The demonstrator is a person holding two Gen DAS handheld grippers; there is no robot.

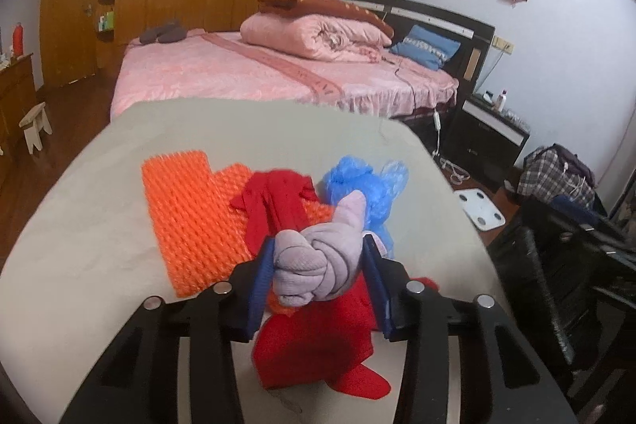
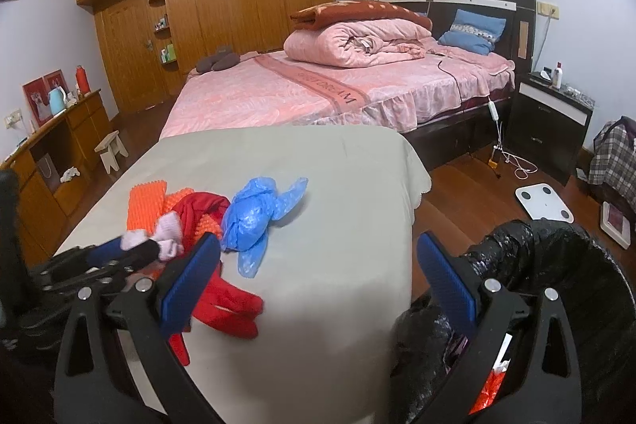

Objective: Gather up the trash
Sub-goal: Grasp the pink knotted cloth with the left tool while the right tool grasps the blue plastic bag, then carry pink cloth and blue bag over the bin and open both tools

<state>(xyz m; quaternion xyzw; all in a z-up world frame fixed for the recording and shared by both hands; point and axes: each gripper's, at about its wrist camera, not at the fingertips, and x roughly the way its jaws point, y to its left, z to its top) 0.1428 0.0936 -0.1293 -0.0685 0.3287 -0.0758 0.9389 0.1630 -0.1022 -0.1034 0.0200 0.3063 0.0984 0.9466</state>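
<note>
We are in the middle of the pick-up step: in the lower centre of the left wrist view our left gripper [image 1: 318, 275] is clamped on a knotted, pale lilac knitted cloth bundle [image 1: 318, 265], its blue pads pressing the bundle from both sides. Whether the bundle is lifted clear of the grey-beige cloth-covered table [image 1: 79, 225] or rests on the things under it, we cannot tell. Below and behind it lies a crumpled red fabric piece [image 1: 314, 340], to the left of centre an orange ridged foam-net sheet [image 1: 187, 213], and just right of centre a crumpled blue thin plastic bag [image 1: 365, 185], all on the table. In the right wrist view our right gripper [image 2: 318, 285] is spread wide with nothing between its blue pads, low in the frame over the table's near edge. At the lower right of that view stands the black plastic-lined trash bin [image 2: 556, 265], beside the table, with some orange and white scraps already inside. We judge the next move to be carrying the lilac bundle rightward, across to the bin's open mouth, and letting go there; the right gripper looks free to take the blue bag meanwhile.
</note>
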